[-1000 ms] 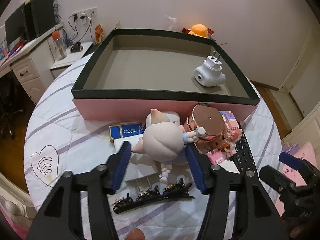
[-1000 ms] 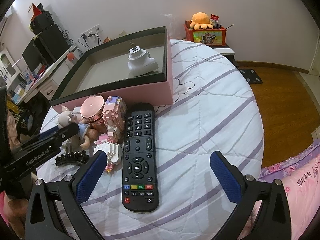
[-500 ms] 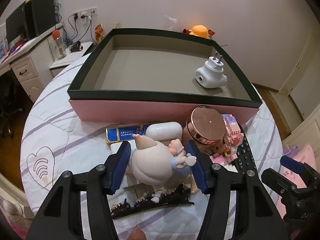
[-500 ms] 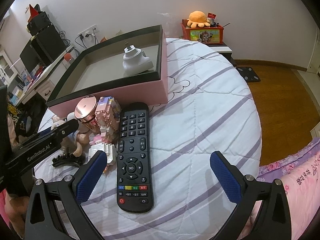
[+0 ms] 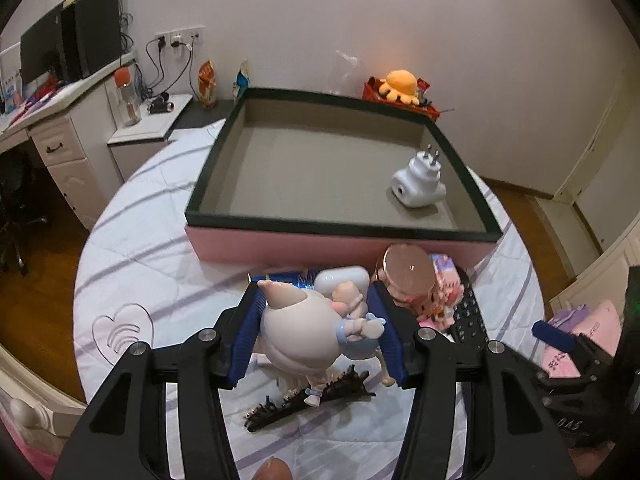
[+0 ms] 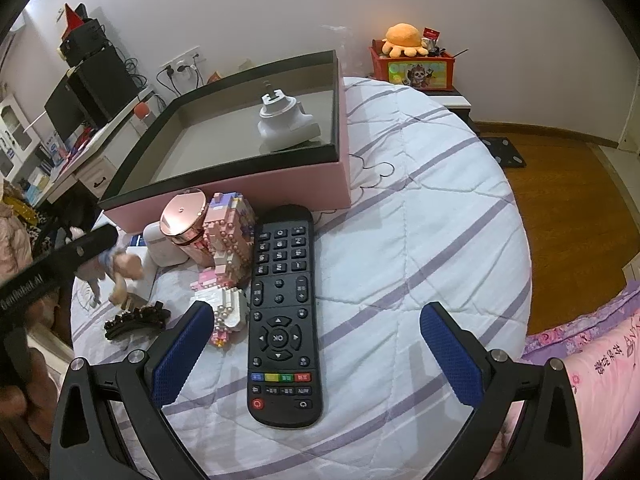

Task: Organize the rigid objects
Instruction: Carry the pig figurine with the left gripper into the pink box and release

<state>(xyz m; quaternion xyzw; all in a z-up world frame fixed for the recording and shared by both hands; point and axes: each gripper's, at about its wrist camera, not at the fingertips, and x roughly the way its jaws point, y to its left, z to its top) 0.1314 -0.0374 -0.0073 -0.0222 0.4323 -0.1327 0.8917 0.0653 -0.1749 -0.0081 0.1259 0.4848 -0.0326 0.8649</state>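
- Your left gripper (image 5: 318, 330) is closing its jaws on the doll figurine (image 5: 304, 336), whose pale round head is sitting between both blue pads and touching them.
- The figurine is hanging tilted, its feet above the black hair clip (image 5: 308, 400) lying on the striped bedspread (image 5: 140, 248).
- Your right gripper (image 6: 316, 356) is hovering with its jaws wide and with nothing between the pads, just above the near end of the black remote (image 6: 282, 312).
- Beside the remote, the pink brick model (image 6: 228, 240), the rose-gold jar (image 6: 186, 220) and the white case (image 5: 342, 278) are crowding against the box.
- The pink box (image 5: 340, 246) is holding 1 white plug adapter (image 5: 418, 186) near its right wall.
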